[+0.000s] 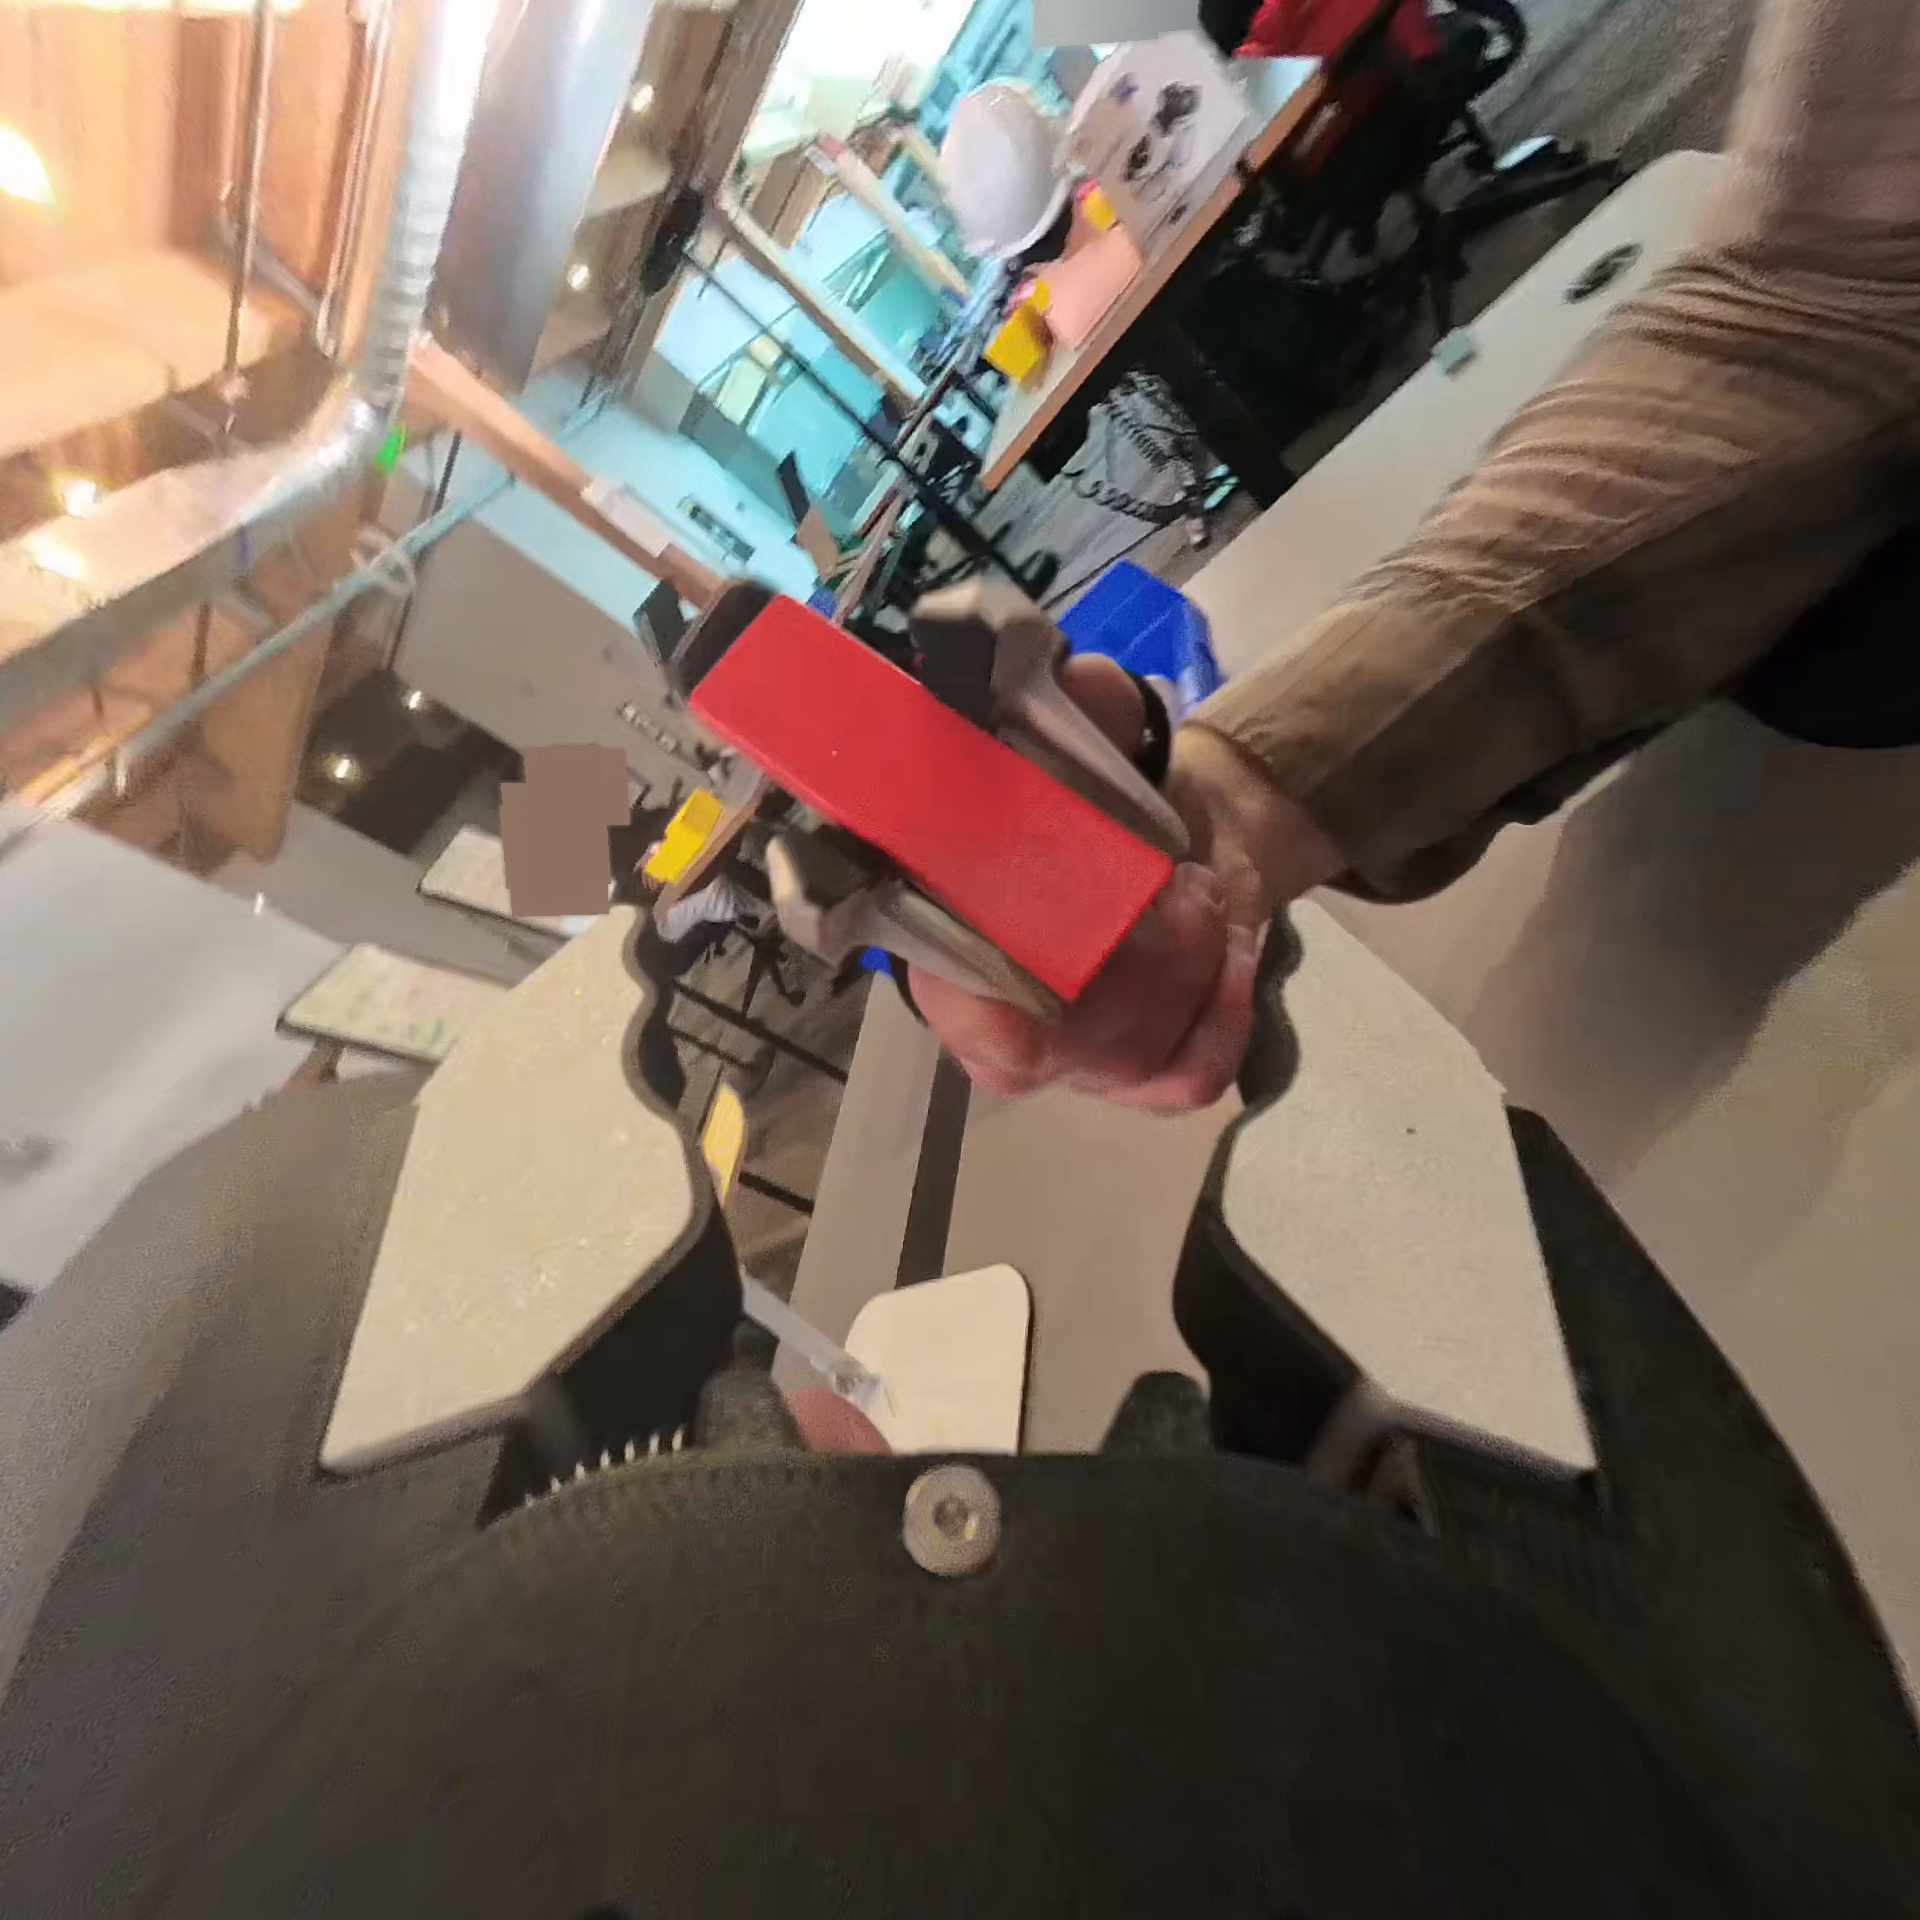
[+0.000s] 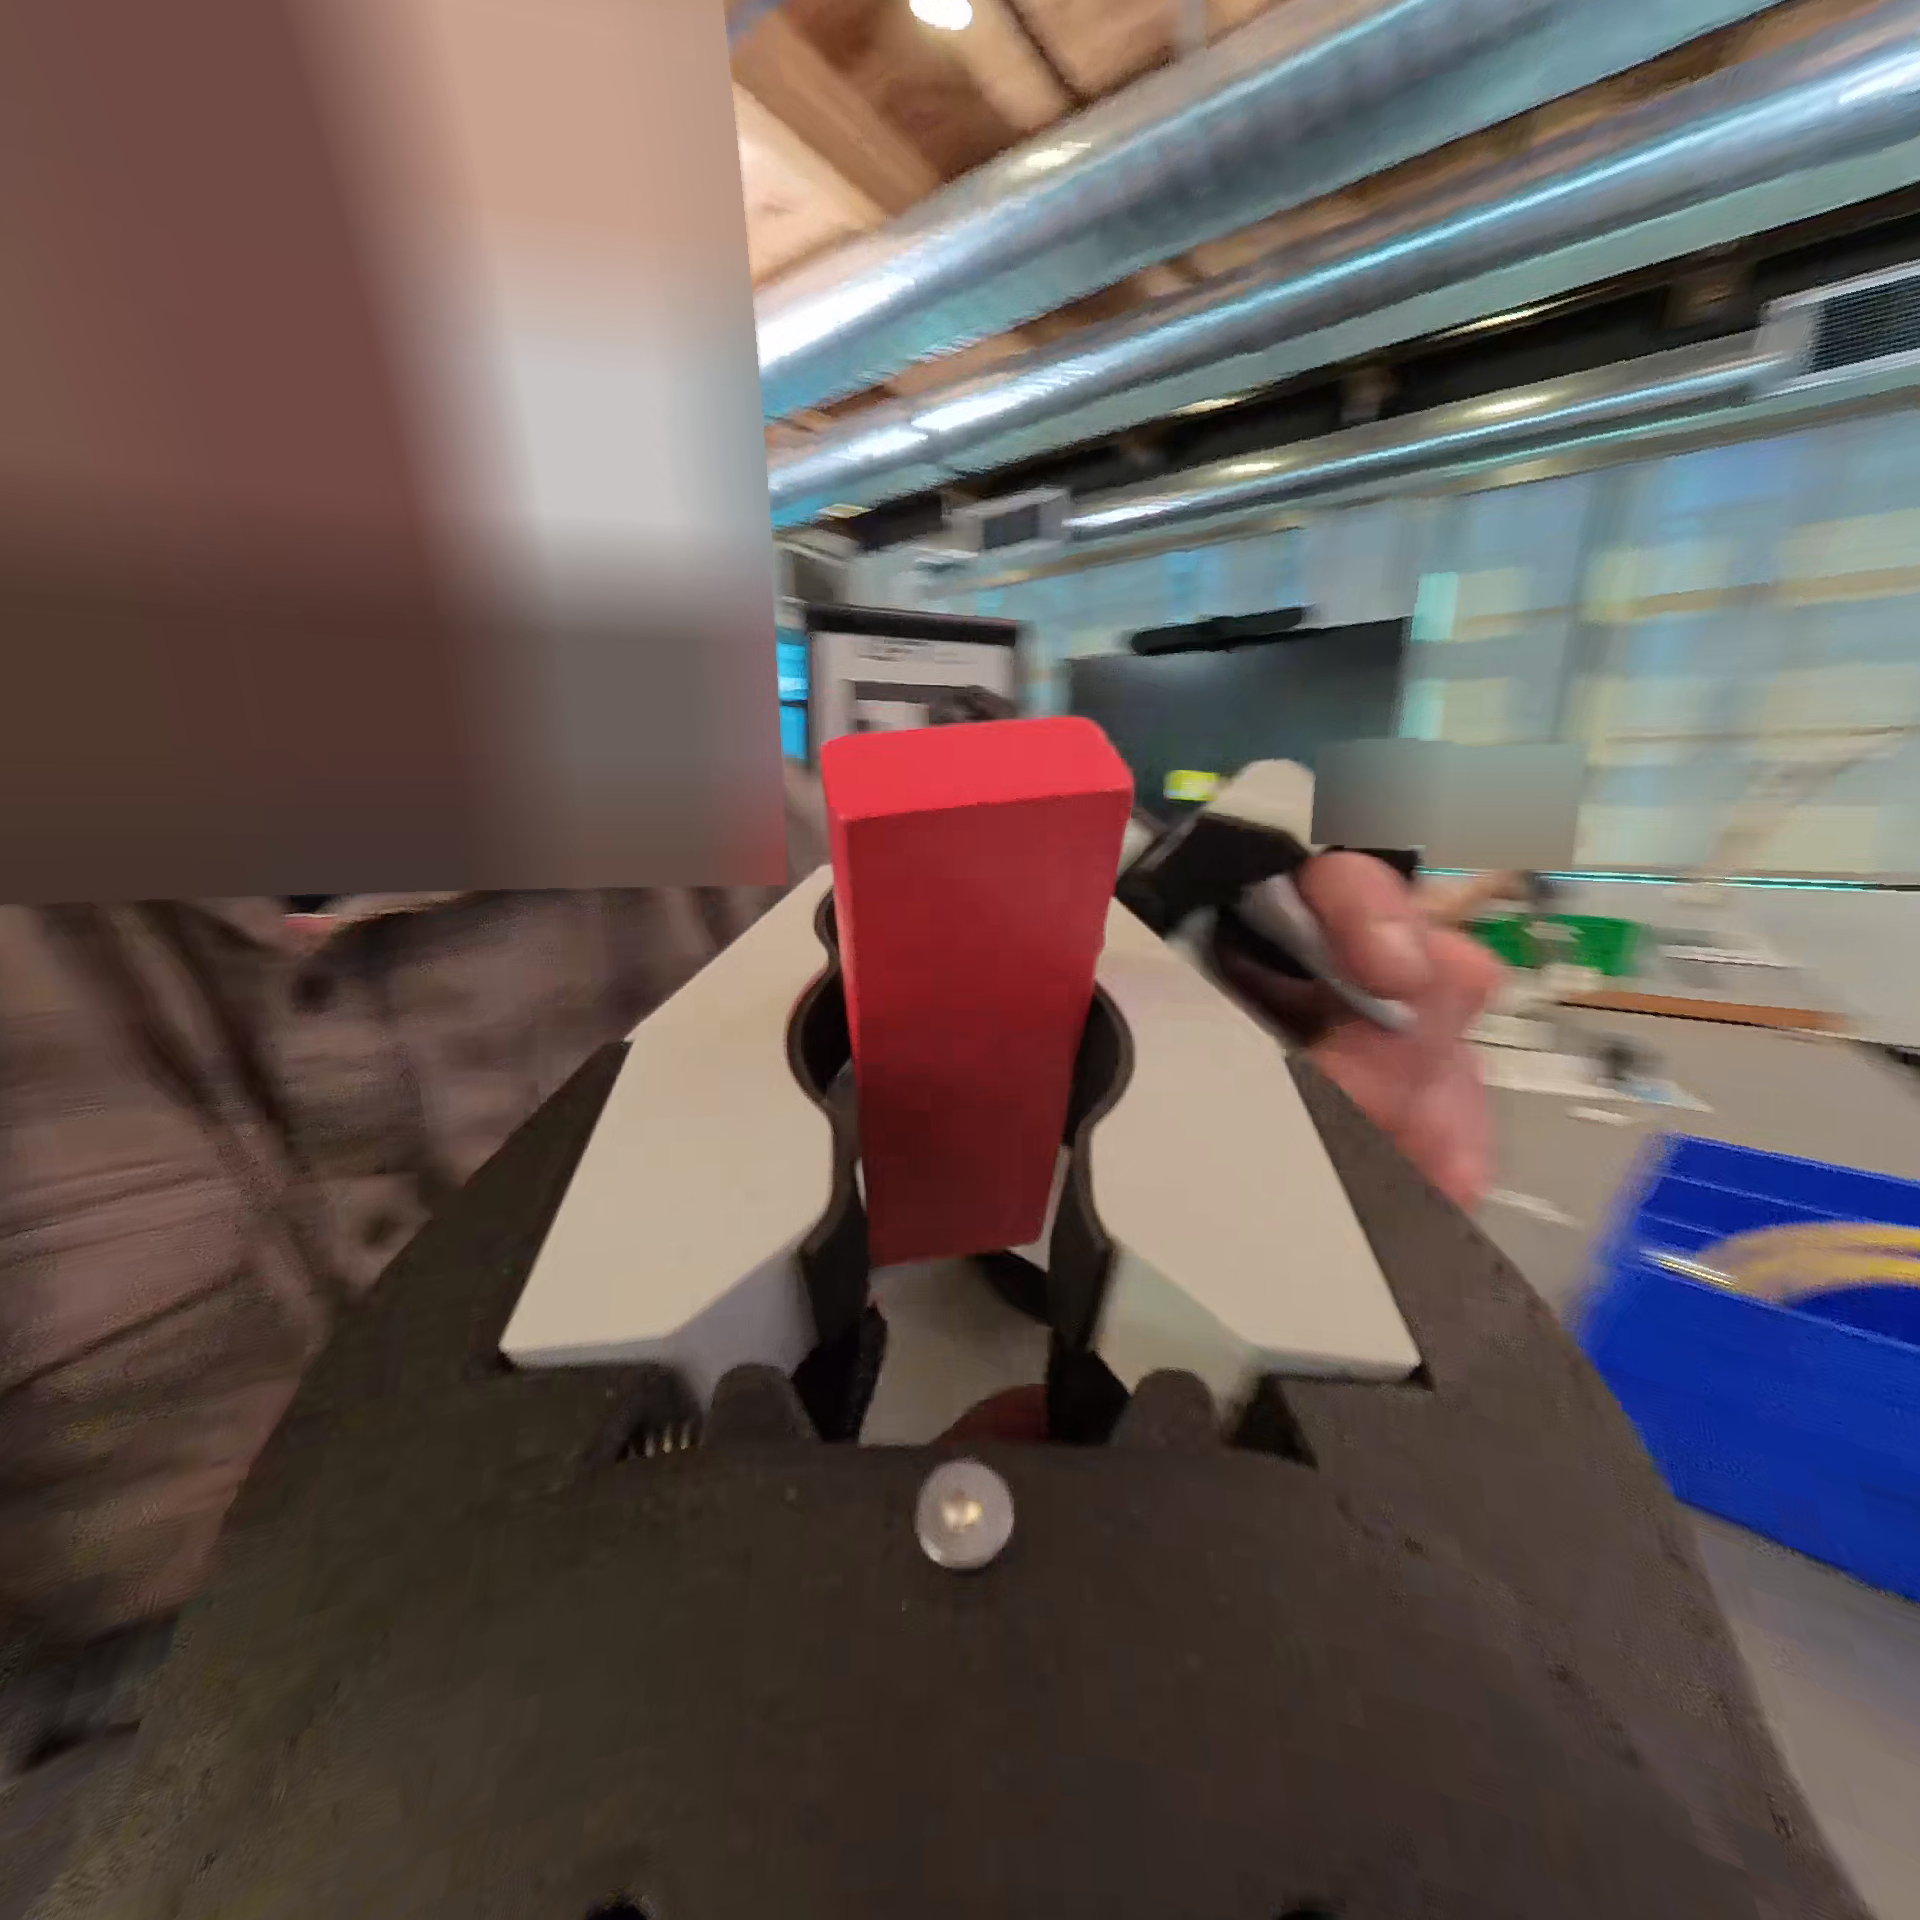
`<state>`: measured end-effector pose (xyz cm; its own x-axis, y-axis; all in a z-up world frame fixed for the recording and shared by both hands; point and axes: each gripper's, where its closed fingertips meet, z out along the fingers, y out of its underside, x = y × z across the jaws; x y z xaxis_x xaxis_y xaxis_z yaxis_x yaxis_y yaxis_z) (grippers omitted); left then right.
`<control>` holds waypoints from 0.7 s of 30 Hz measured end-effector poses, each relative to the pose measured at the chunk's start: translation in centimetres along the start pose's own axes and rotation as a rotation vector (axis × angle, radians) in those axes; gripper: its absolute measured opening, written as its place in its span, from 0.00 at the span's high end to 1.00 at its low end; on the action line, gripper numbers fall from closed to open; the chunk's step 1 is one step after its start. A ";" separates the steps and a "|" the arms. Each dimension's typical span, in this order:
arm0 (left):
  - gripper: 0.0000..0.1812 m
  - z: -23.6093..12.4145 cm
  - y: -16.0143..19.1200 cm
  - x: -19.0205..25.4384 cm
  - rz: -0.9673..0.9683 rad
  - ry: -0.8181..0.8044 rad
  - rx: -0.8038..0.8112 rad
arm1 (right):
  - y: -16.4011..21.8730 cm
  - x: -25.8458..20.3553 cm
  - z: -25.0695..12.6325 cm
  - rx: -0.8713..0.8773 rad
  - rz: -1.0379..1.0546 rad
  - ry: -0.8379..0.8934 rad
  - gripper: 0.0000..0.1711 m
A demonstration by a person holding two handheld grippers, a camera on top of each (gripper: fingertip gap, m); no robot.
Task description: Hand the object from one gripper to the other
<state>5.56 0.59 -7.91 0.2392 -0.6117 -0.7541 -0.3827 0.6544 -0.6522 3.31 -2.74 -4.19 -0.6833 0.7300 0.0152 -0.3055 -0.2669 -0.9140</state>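
A red rectangular block point(image 2: 966, 997) stands upright between the fingers of my right gripper point(image 2: 971, 935), which is shut on its lower half. In the left wrist view the same block point(image 1: 935, 790) lies slanted, clamped by the right gripper point(image 1: 914, 790), which a hand point(image 1: 1132, 997) holds. My left gripper point(image 1: 956, 935) is open wide and empty. Its fingertips point(image 1: 582, 1039) sit just short of the block's near end without touching it. Part of the left gripper point(image 2: 1236, 831), with a hand on it, shows to the right of the block in the right wrist view.
A blue bin point(image 2: 1766, 1403) sits low on the right and also shows behind the block in the left wrist view point(image 1: 1143, 623). A tan sleeve point(image 1: 1558, 571) crosses from the right. A white tabletop point(image 1: 1662, 1039) lies below. Desks, shelves and ceiling ducts fill the background. Spacing between my two grippers at the tips: around 4 cm.
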 end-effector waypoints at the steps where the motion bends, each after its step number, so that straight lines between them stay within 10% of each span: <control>1: 0.45 0.1 0.8 -1.1 -0.037 -0.053 -0.023 | -0.7 1.7 -0.8 0.011 -0.057 0.117 0.79; 8: 0.54 1.6 5.7 -3.3 -0.244 -0.196 -0.180 | -3.2 7.0 -4.4 -0.016 -0.319 0.562 0.80; 21: 0.76 1.8 5.9 -1.7 -0.223 -0.097 -0.154 | -0.5 6.5 -2.2 -0.137 -0.327 0.495 0.79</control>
<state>4.51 6.32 -10.57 0.4142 -0.6823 -0.6024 -0.4407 0.4287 -0.7886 0.45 3.55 -4.54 -0.1684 0.9752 0.1435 -0.3371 0.0798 -0.9381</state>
